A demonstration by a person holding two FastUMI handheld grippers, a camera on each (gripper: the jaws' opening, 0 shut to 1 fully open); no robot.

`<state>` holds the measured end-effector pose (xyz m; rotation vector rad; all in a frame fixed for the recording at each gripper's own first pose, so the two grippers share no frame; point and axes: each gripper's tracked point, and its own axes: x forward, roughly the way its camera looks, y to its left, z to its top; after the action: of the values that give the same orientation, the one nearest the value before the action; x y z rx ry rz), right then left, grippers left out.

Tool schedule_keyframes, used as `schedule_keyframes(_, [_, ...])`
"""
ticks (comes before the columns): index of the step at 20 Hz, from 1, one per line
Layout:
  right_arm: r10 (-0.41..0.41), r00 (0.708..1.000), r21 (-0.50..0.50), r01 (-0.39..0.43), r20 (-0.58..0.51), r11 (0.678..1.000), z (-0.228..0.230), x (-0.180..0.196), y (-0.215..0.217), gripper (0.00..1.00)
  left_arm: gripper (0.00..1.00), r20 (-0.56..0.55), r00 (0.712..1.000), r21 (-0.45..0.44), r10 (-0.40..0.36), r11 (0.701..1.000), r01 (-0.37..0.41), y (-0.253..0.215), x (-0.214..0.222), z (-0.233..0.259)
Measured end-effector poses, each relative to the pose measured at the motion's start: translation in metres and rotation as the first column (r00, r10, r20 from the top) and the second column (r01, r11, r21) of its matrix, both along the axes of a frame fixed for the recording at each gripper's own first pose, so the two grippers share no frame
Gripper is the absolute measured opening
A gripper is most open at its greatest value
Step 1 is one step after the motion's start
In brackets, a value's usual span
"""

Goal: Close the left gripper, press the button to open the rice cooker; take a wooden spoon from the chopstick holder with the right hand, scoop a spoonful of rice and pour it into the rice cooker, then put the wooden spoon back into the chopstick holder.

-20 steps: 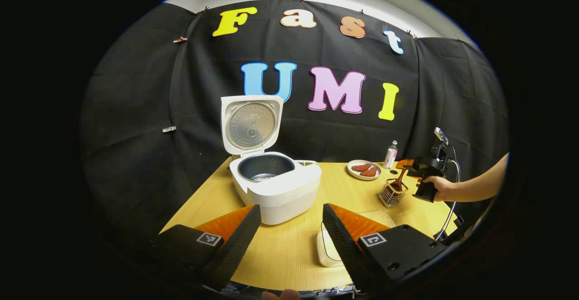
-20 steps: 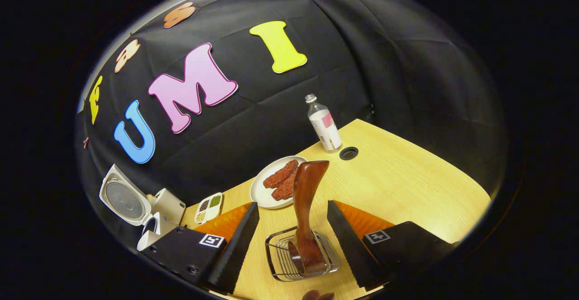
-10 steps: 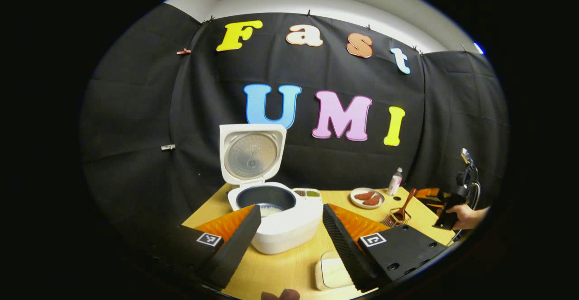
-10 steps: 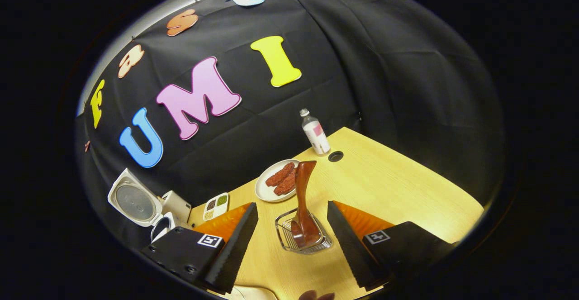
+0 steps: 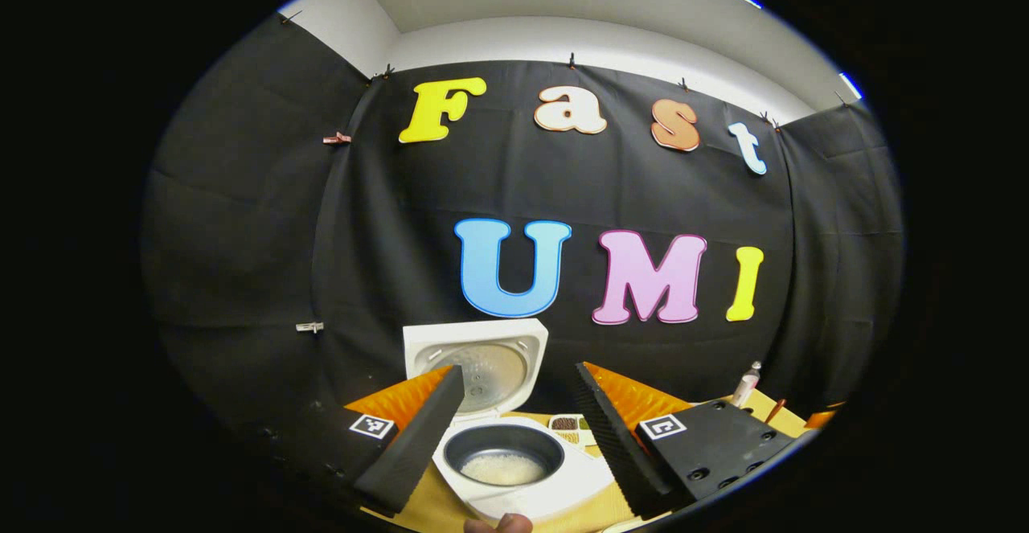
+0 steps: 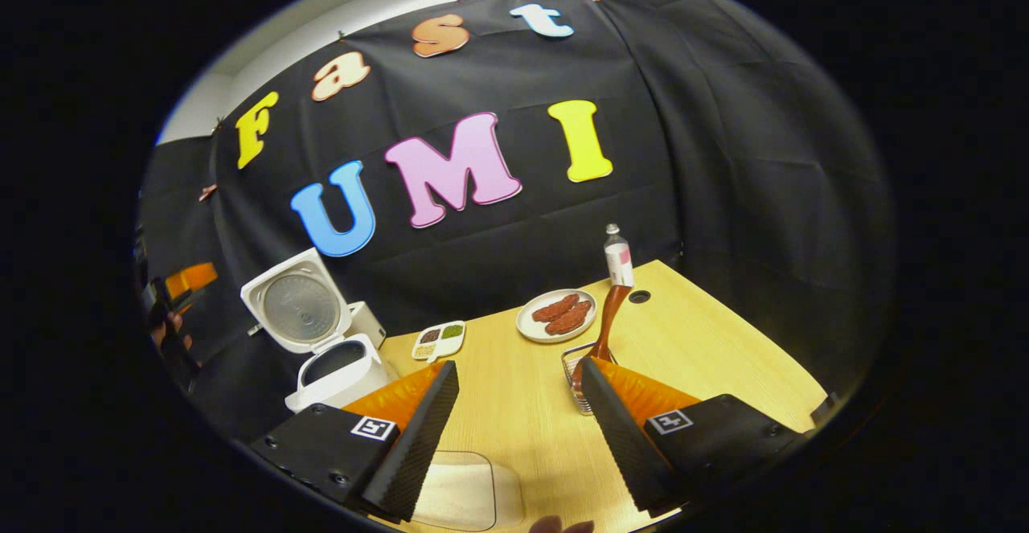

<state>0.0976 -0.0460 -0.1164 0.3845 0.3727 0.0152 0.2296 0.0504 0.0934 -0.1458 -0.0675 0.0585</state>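
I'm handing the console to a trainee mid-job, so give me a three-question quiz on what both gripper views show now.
1. True or false: the white rice cooker has its lid closed.
2. Where is the brown wooden spoon? A) in the wire chopstick holder B) in the right gripper C) on the white plate of red slices
3. Fill in: the dark inner pot holds white ____.

Key: 1 false, the lid stands open. 2 A; the right gripper is open and holds nothing. 3 rice.

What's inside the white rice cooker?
The white rice cooker stands open, its lid up. Inside sits a dark round inner pot with a thin layer of white rice at the bottom. What lies under the rice is covered.
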Motion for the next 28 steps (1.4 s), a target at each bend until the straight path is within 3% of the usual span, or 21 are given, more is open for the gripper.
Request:
schedule_keyframes(4, [0.055, 0.998, -0.005, -0.055, 0.011, 0.998, 0.014, -0.025, 0.034, 0.98, 0.95, 0.040, 0.998, 0.000, 0.055, 0.998, -0.055, 0.033, 0.055, 0.028])
schedule_keyframes(8, [0.072, 0.997, -0.023, -0.071, 0.021, 0.997, 0.024, -0.044, 0.052, 0.98, 0.95, 0.002, 0.996, -0.002, 0.094, 0.996, -0.094, 0.056, 0.115, 0.030])
schedule_keyframes(13, [0.030, 0.999, -0.033, -0.029, 0.032, 0.999, 0.034, -0.058, 0.047, 0.97, 0.95, -0.056, 0.990, 0.068, 0.131, 0.990, -0.127, 0.074, 0.181, 0.021])
schedule_keyframes(18, [-0.032, 0.999, -0.034, 0.033, 0.012, 0.999, 0.030, -0.075, 0.035, 0.98, 0.94, -0.159, 0.974, 0.060, 0.160, 0.986, -0.153, 0.090, 0.229, -0.012])
schedule_keyframes(20, [-0.053, 0.999, -0.034, 0.053, 0.005, 0.998, 0.028, -0.079, 0.029, 0.98, 0.95, -0.219, 0.961, 0.073, 0.169, 0.985, -0.156, 0.096, 0.239, -0.033])
schedule_keyframes(22, [-0.069, 0.998, -0.039, 0.069, 0.003, 0.997, 0.028, -0.083, 0.024, 0.98, 0.95, -0.268, 0.951, 0.021, 0.156, 0.988, -0.156, 0.095, 0.238, -0.053])
schedule_keyframes(24, [-0.076, 0.997, -0.033, 0.076, -0.002, 0.997, 0.028, -0.084, 0.022, 0.98, 1.00, -0.250, 0.958, -0.009, 0.144, 0.989, -0.151, 0.088, 0.233, -0.054])
schedule_keyframes(26, [-0.078, 0.997, -0.031, 0.078, 0.002, 0.996, 0.029, -0.083, 0.021, 0.98, 1.00, -0.229, 0.963, 0.052, 0.144, 0.989, -0.135, 0.080, 0.214, -0.055])
schedule_keyframes(28, [-0.065, 0.998, -0.027, 0.065, 0.002, 0.998, 0.029, -0.080, 0.024, 0.98, 0.99, -0.214, 0.968, 0.036, 0.128, 0.992, -0.123, 0.065, 0.194, -0.059])
